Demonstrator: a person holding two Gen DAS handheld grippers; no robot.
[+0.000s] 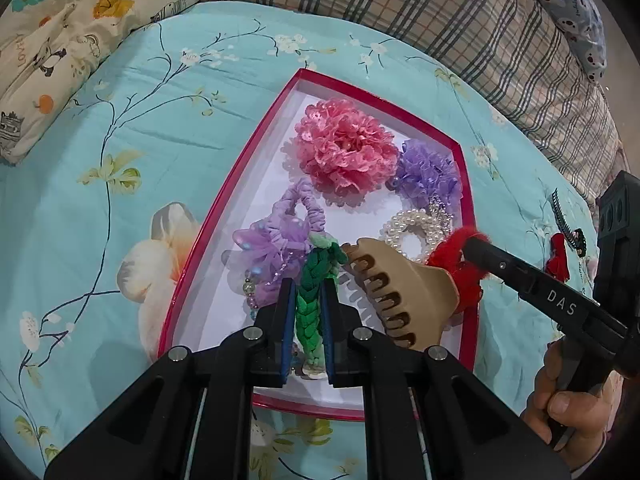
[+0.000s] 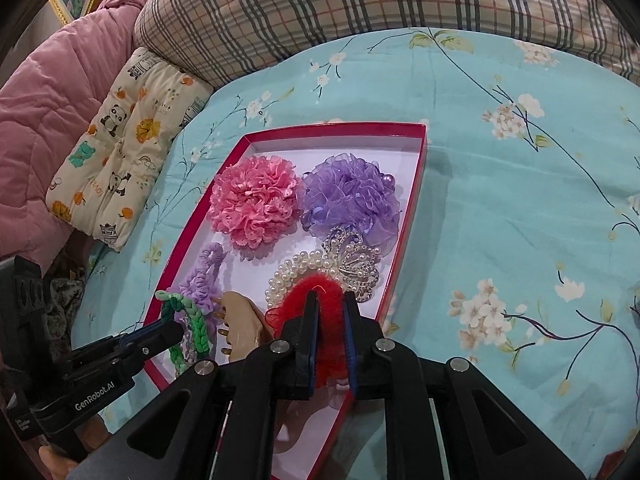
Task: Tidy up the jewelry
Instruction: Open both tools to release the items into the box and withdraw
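A red-rimmed box [image 1: 224,200] [image 2: 416,184] with a white floor lies on the bed. In it are a pink flower scrunchie [image 1: 344,148] [image 2: 256,200], a purple ruffle scrunchie [image 1: 430,174] [image 2: 352,196], a pearl ring [image 1: 416,228] [image 2: 296,272] with a crystal clip [image 2: 354,260], a lilac scrunchie [image 1: 276,236] [image 2: 202,280] and a tan claw clip [image 1: 400,292] [image 2: 244,324]. My left gripper [image 1: 308,308] [image 2: 176,332] is shut on a green braided hair tie [image 1: 310,300] [image 2: 192,328] over the box. My right gripper [image 2: 330,328] [image 1: 468,248] is shut on a red fuzzy scrunchie [image 2: 320,300] [image 1: 456,264] at the box's right rim.
The teal floral bedsheet [image 1: 120,140] [image 2: 520,200] surrounds the box. A cartoon cushion [image 1: 60,52] [image 2: 120,152], a plaid pillow [image 1: 440,12] [image 2: 360,4] and a pink quilt [image 2: 48,92] lie at the back. A small red-and-black hair clip [image 1: 562,248] lies right of the box.
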